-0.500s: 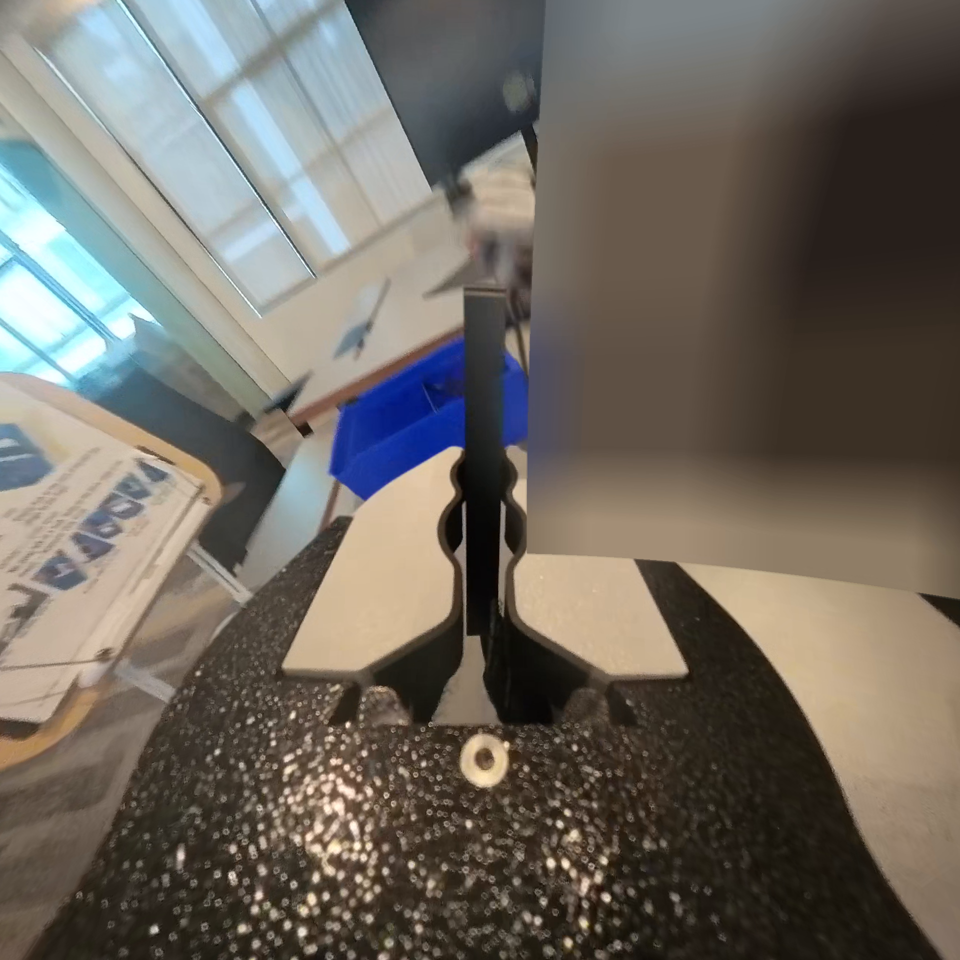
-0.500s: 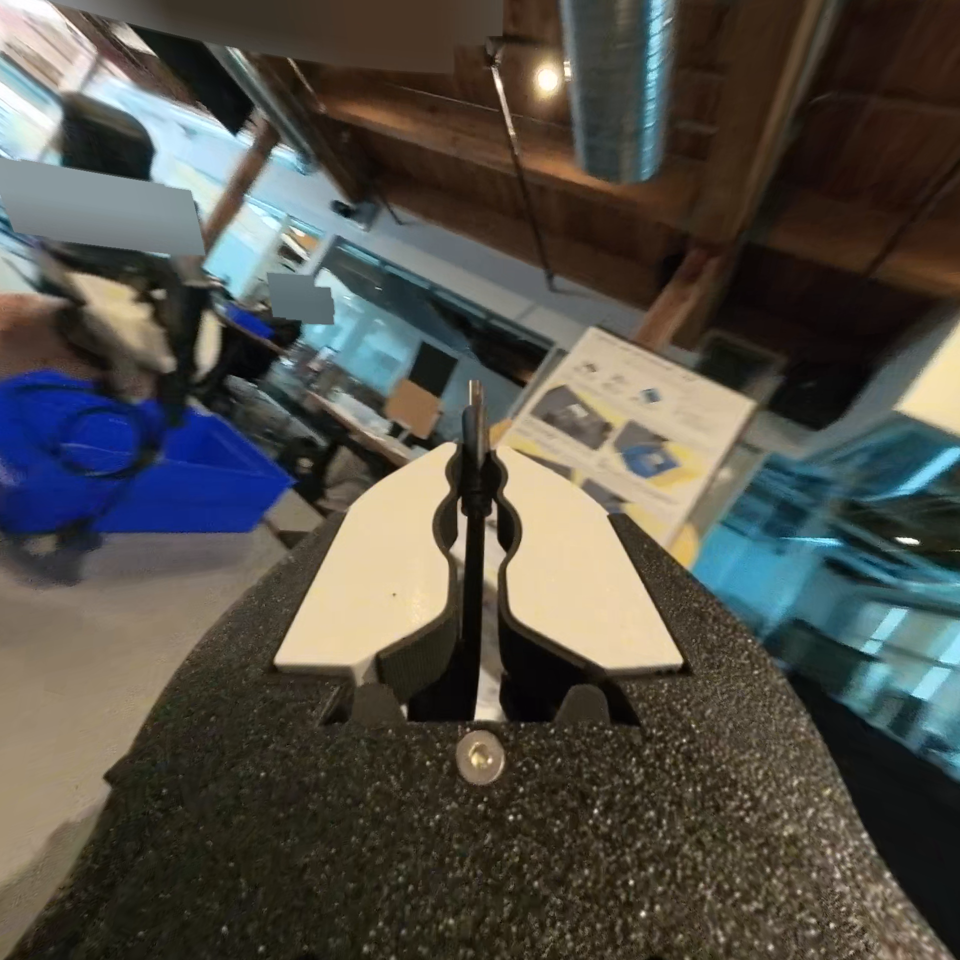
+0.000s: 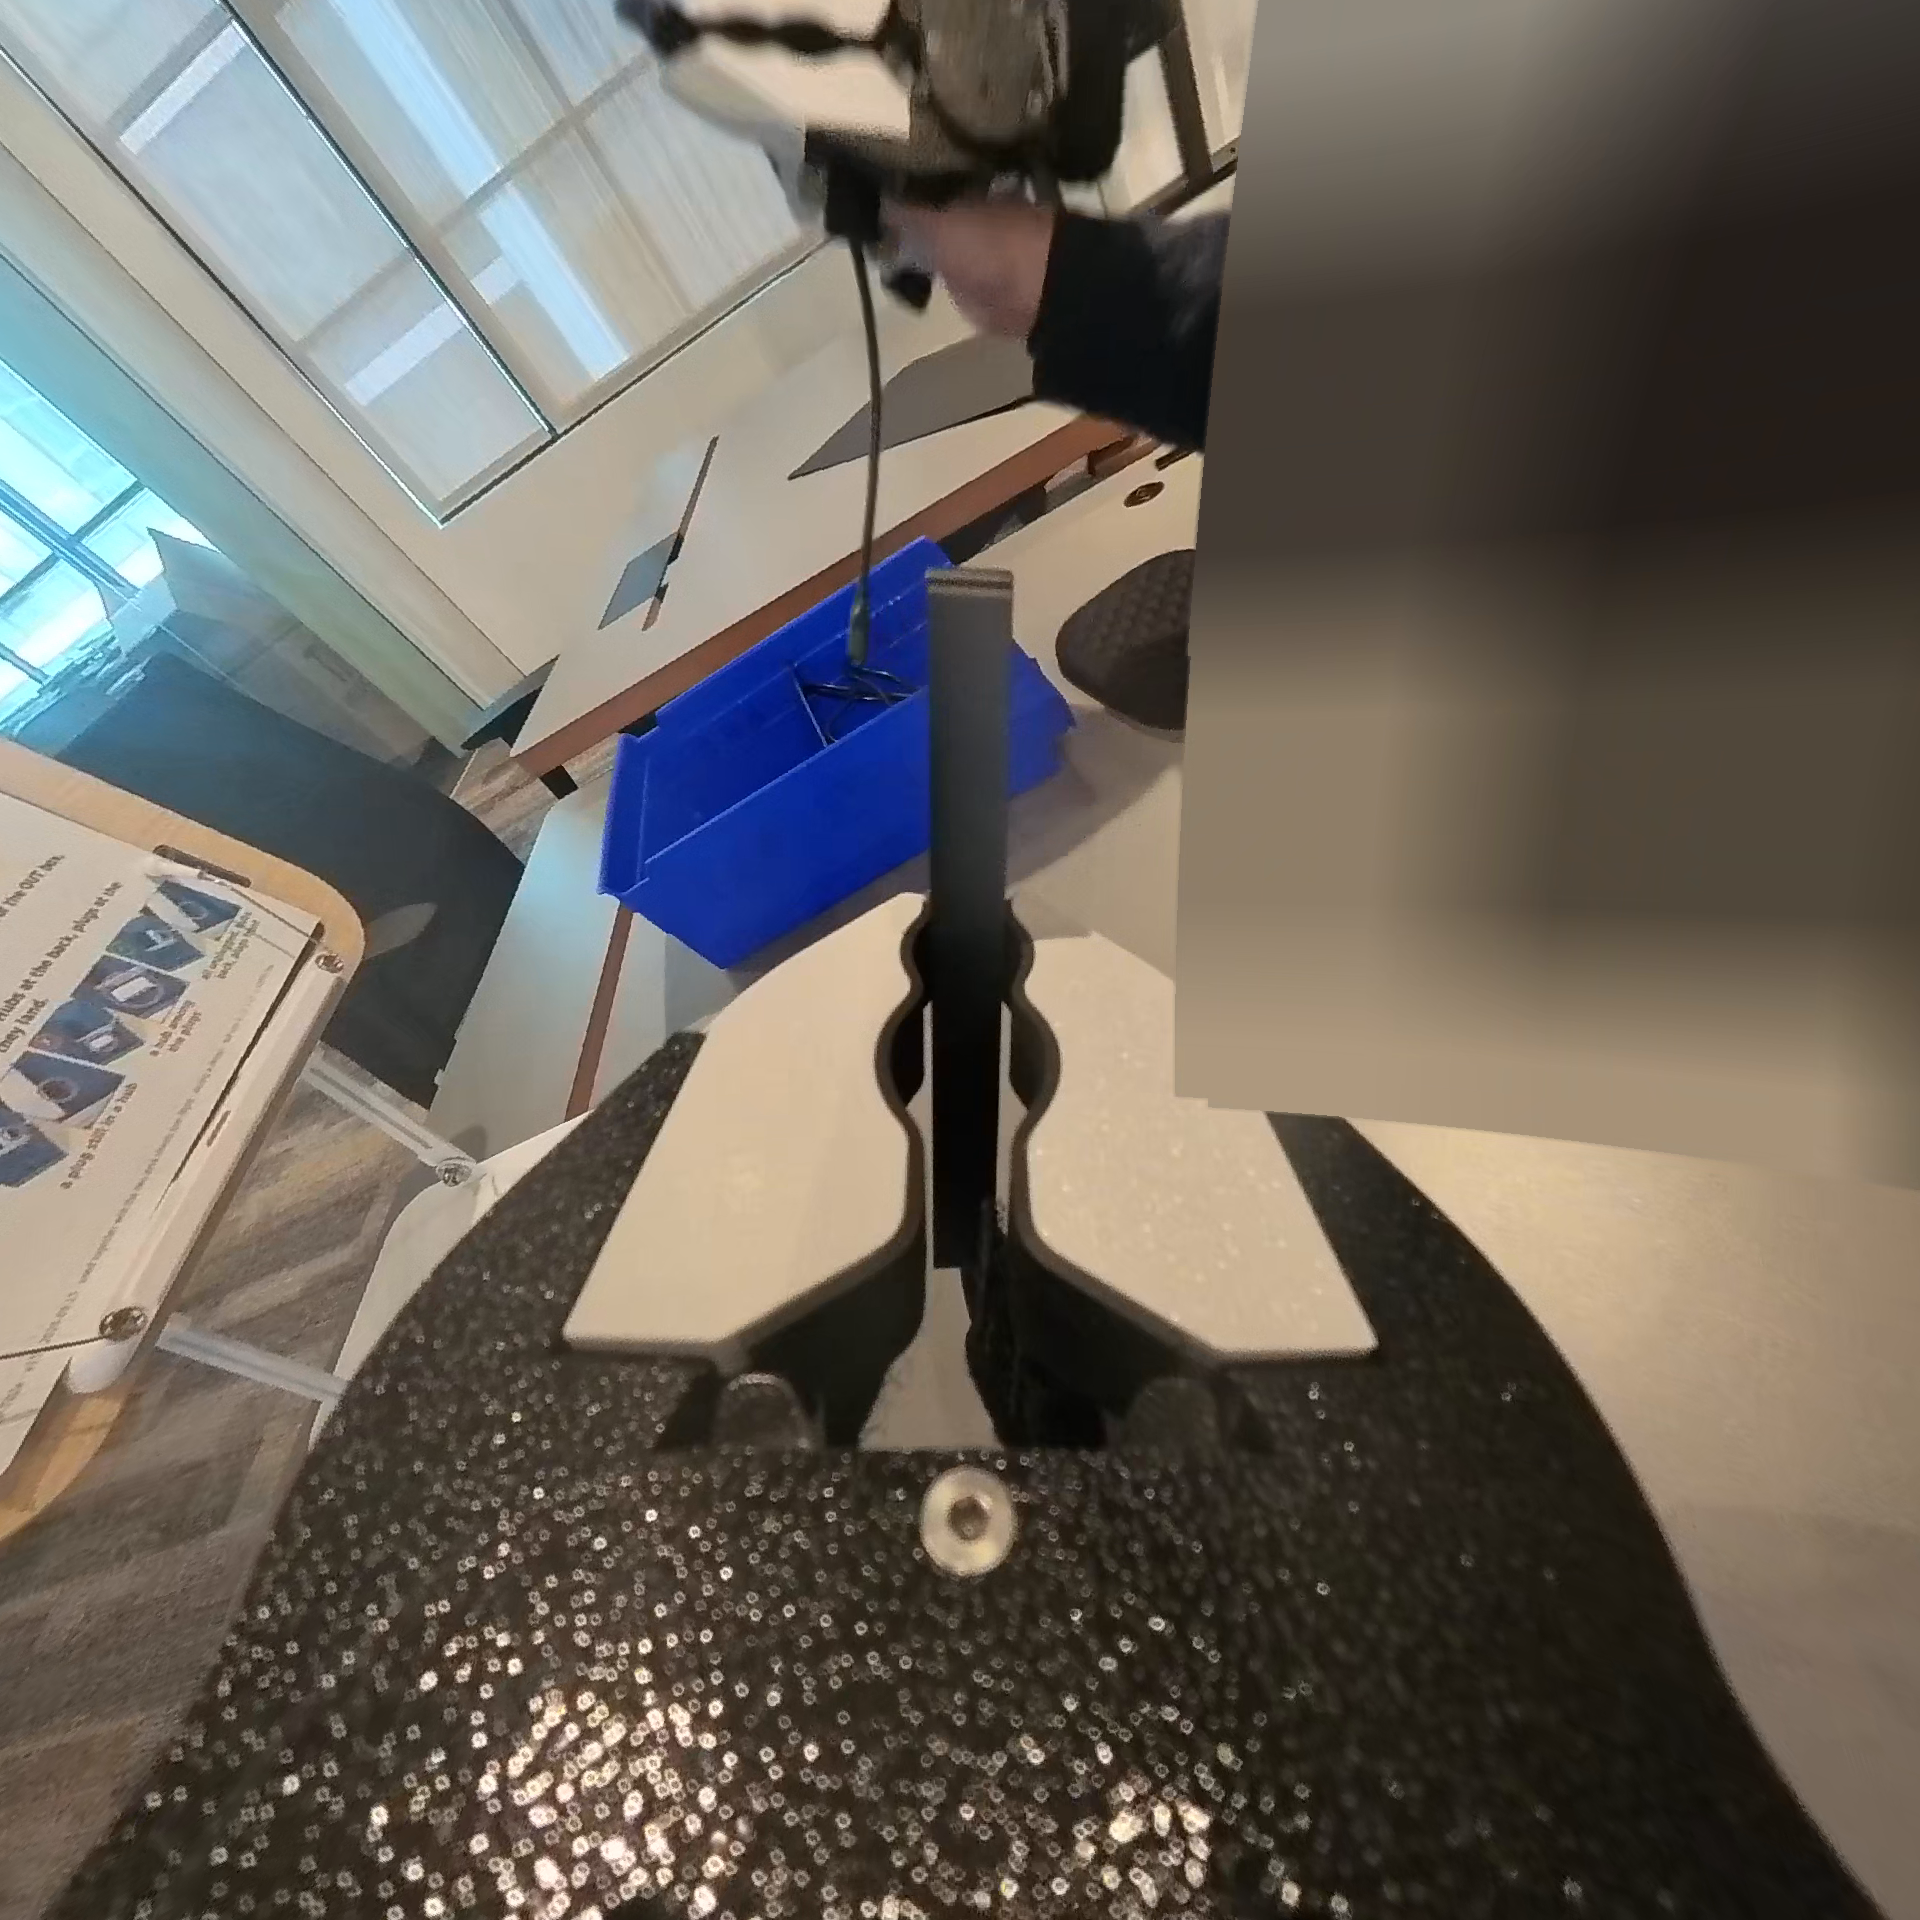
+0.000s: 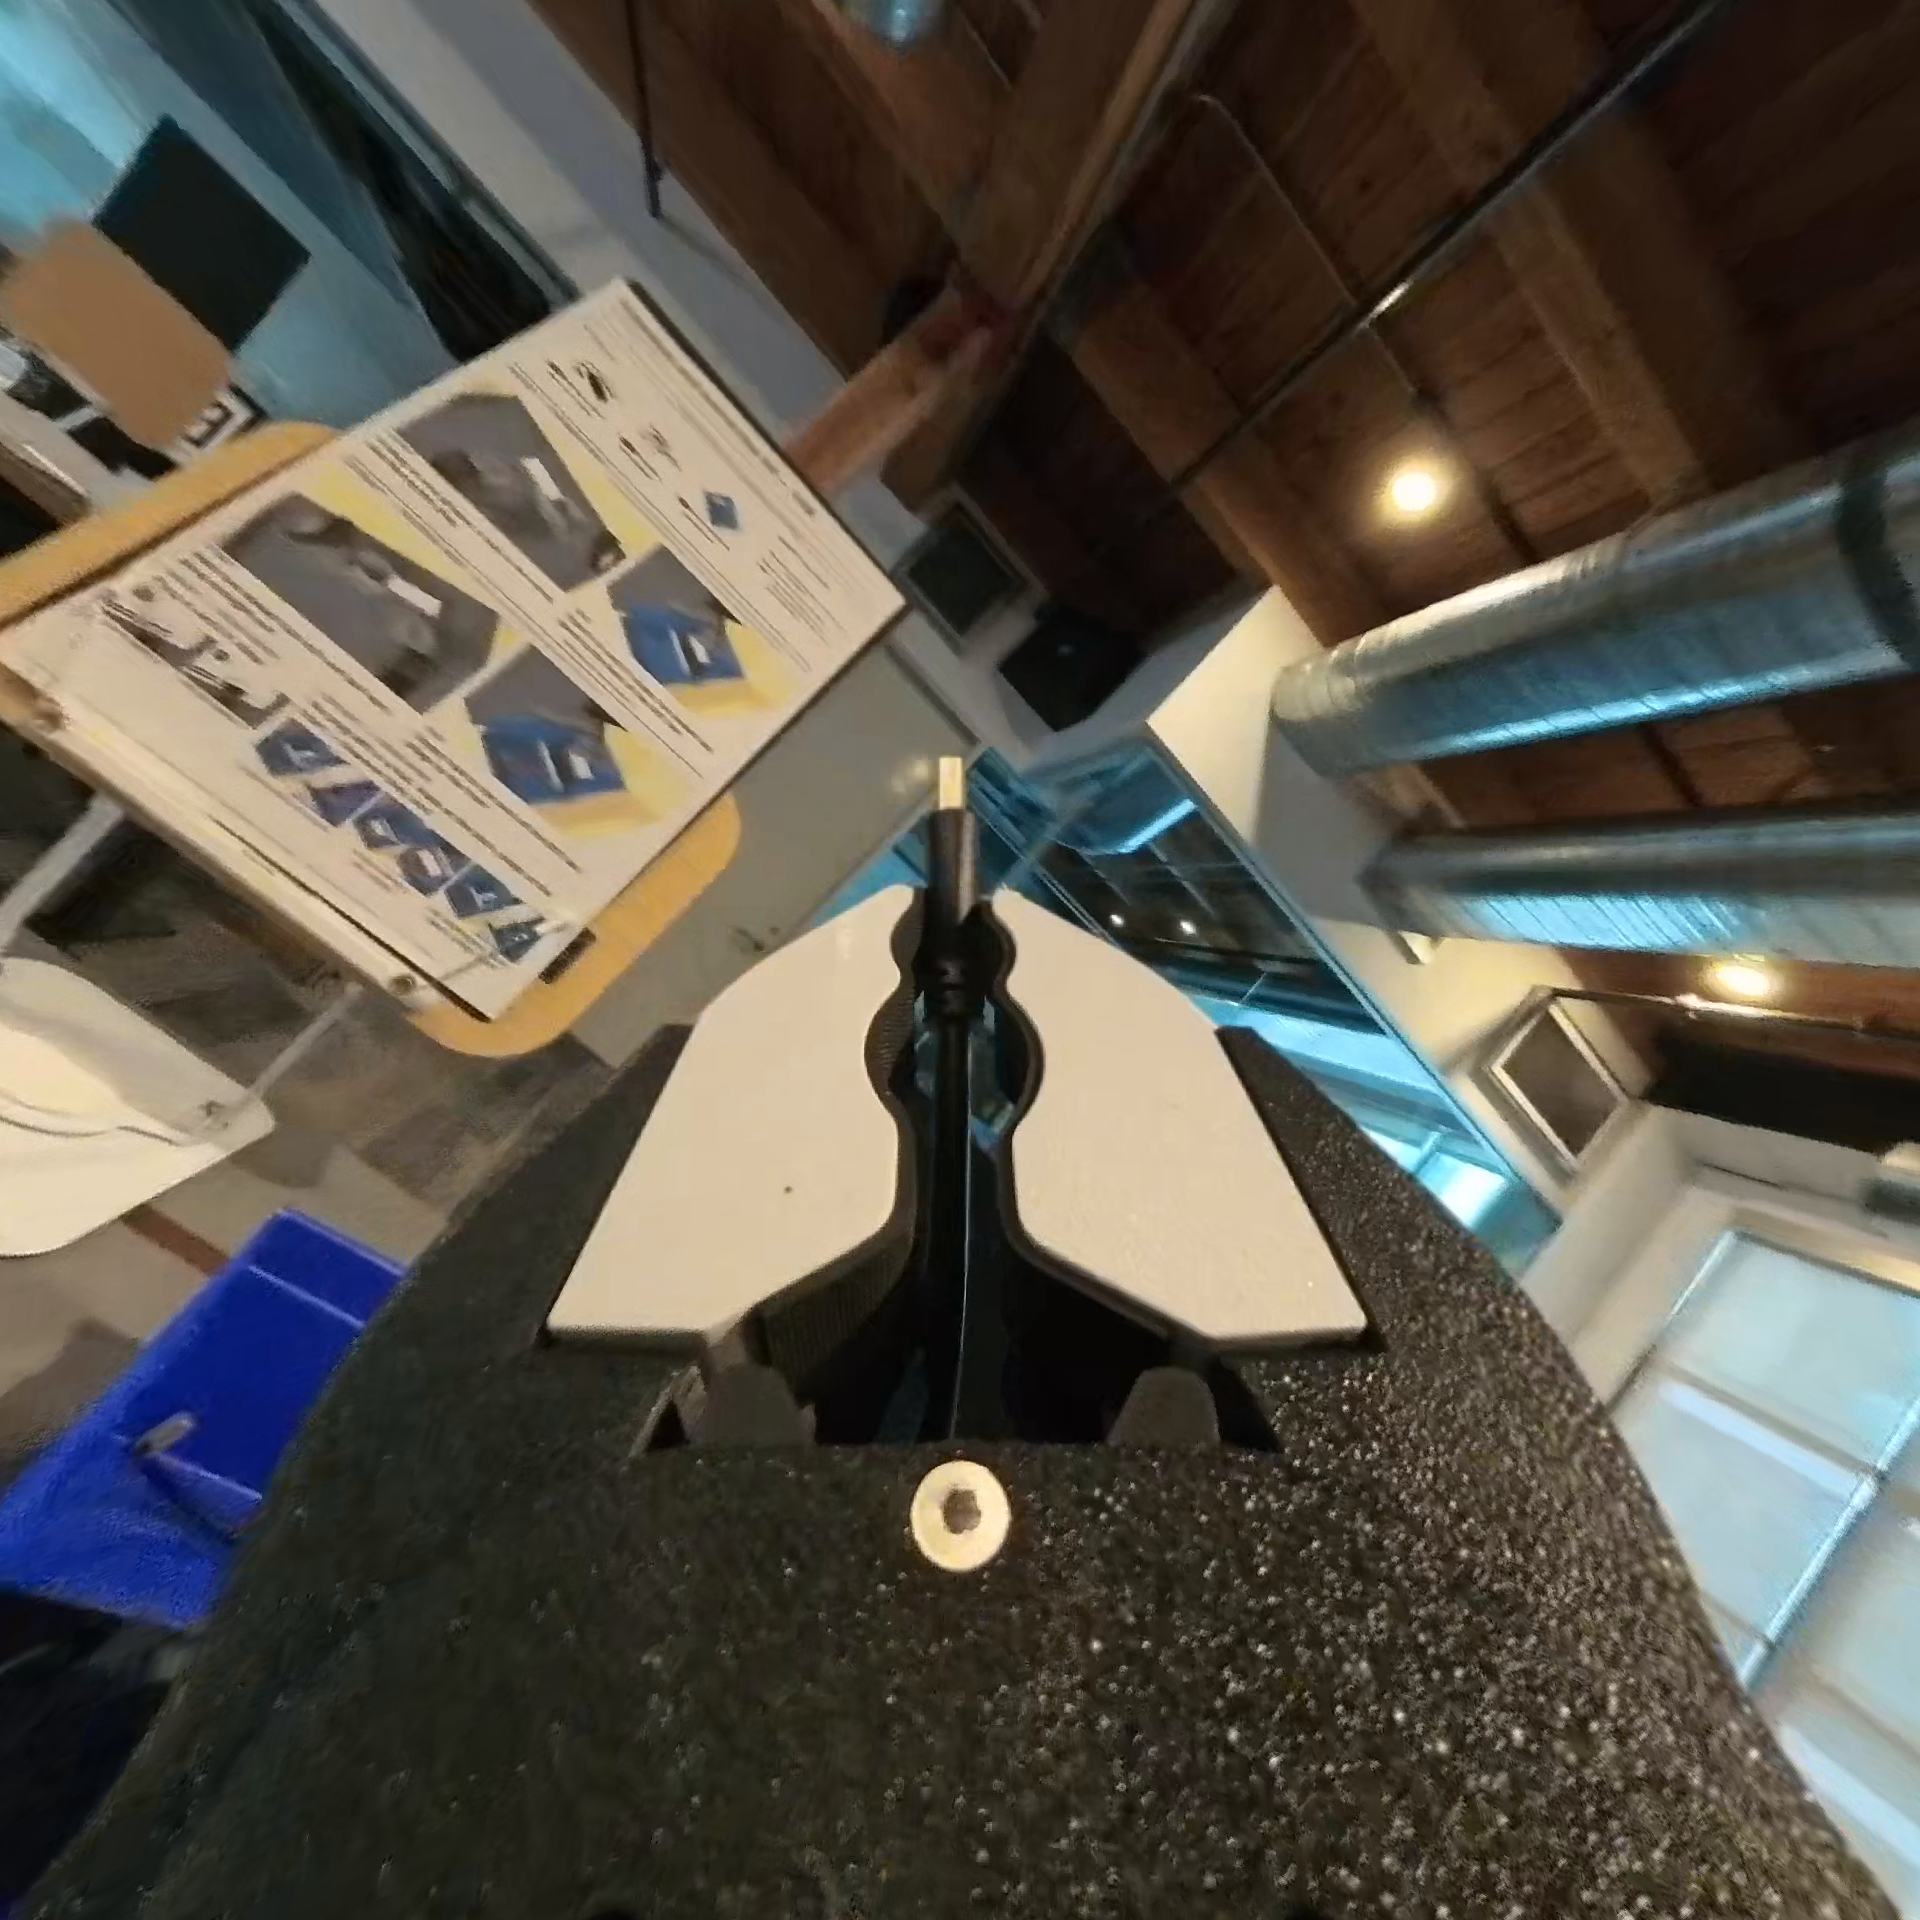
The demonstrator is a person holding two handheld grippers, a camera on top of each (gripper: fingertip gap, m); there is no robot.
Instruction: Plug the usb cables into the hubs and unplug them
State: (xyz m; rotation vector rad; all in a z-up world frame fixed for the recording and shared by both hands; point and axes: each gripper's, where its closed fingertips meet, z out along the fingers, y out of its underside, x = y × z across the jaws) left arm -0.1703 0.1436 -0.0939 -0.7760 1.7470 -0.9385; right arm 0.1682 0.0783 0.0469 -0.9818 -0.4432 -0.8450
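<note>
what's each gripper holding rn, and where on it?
Left gripper: slim dark hub, clamped at its lower end. Right gripper: usb cable, gripped at the plug's black housing, metal tip free.

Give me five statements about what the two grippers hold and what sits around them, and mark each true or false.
1. The left gripper is shut on a flat dark hub. True.
2. The right gripper is open and empty. False: it is shut on a USB cable.
3. The cable's metal plug tip points out past the fingertips. True.
4. The bin beyond the hub is red. False: it is blue.
5. The plug is seated in the hub. False: they are apart, each in its own gripper.
</note>
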